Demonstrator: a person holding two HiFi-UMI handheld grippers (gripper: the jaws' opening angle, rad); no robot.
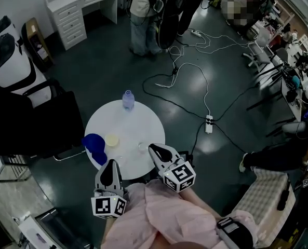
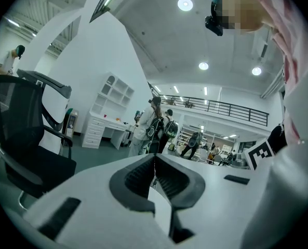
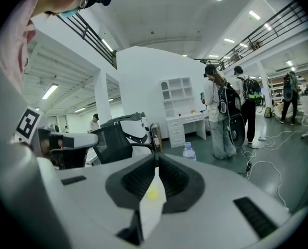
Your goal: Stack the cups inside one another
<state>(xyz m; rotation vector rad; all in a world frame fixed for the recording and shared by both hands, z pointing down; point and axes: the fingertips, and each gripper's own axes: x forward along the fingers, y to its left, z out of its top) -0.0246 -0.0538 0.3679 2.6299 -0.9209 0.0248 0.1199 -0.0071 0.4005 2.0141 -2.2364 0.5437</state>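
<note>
Dark green floor lies all around a round white table (image 1: pixel 143 119), and white cables (image 1: pixel 193 74) run over this floor toward two persons (image 1: pixel 143 19) who stand at the far side, beside a white desk with drawers (image 1: pixel 77 8). A black office chair (image 1: pixel 37 124) stands just at the left of the table.

On the table I see a water bottle (image 1: pixel 128 99) at the far edge, upright. The blue cup (image 1: pixel 93 143) is at the left edge, and the pale yellow cup (image 1: pixel 111 139) is just beside it, apart from it or touching I cannot tell. More to the right there is one small transparent thing (image 1: pixel 142 147) (too faint for me to name it).

My left gripper (image 1: pixel 111 163) hovers over the near edge of the table, near the blue cup. Its jaws are pressed together and nothing is between them. My right gripper (image 1: pixel 151 148) is over the near right part of the table, close to the transparent thing. Its jaws are also clenched together and empty (in the right gripper view, only a yellow spot of the cup shows through the slit under them). No cup is inside another.
</note>
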